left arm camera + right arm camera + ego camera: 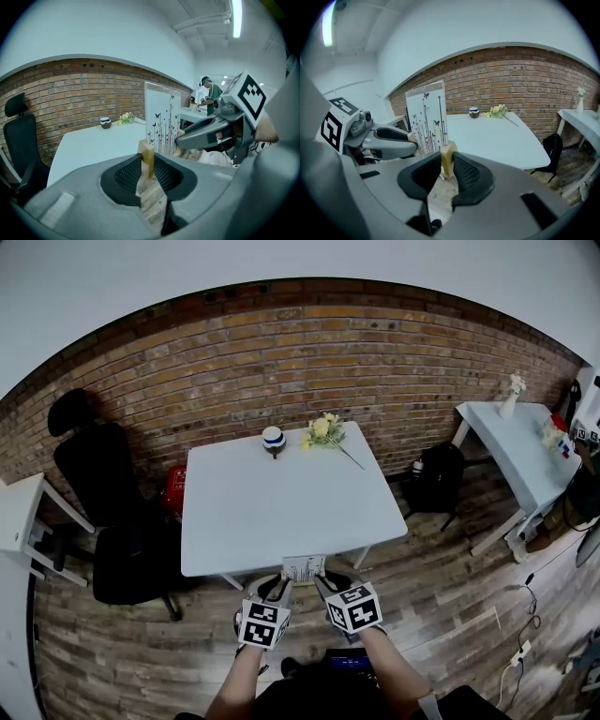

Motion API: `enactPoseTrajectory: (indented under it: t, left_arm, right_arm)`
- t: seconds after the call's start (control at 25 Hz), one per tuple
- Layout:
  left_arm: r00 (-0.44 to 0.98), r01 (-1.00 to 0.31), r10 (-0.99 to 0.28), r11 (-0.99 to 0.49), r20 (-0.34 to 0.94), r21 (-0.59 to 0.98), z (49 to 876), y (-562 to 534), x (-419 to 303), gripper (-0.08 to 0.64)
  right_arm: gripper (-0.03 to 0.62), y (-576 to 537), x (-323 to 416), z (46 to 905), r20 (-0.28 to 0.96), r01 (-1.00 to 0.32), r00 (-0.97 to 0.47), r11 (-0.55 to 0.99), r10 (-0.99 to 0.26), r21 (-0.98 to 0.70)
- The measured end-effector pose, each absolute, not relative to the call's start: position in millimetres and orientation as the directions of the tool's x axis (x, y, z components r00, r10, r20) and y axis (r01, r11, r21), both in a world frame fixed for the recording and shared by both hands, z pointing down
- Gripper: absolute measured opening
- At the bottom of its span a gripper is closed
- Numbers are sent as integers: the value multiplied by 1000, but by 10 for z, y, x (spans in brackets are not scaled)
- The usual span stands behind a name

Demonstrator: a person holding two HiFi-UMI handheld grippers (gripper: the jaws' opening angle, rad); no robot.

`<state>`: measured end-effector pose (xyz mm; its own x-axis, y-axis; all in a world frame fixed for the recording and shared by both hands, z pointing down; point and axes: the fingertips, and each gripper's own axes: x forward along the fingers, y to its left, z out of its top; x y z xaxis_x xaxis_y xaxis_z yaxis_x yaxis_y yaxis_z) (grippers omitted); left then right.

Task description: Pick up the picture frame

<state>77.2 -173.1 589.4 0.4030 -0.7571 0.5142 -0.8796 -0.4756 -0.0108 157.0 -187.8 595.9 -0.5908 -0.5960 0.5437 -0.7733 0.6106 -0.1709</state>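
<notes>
No legible writing is appearing anywhere.
The marker cubes (262, 625) are showing only black-and-white square patterns; the picture frame (162, 122) is displaying printed butterflies and stems, without letters.

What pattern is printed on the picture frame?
The picture frame shows thin dark stems and small butterflies on white, clearest in the right gripper view.

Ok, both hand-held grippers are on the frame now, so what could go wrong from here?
1. The left hand-held gripper and right hand-held gripper each pinch only a small wooden block at the picture frame's foot; the tall panel above could tip or work loose.
2. Two grips share one rigid frame, so hands drifting apart or twisting could strain it.
3. It hangs at the table's near edge, over the wooden floor; a slip could drop it.
</notes>
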Motion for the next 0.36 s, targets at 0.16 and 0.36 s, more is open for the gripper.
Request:
enactPoseTrajectory:
  t: [0.16,0.36]
  left_arm:
    - [395,-884,-761,-468,515,-14,5883,-1753,817,89]
    - [394,-884,-764,-468,511,-19,5850,-1786,857,89]
  right_arm:
    - [89,-1909,1617,5936,539,-769,-596,616,-596,-170]
    - [89,-1938,1652,5919,537,-768,-599,617,-594,-173]
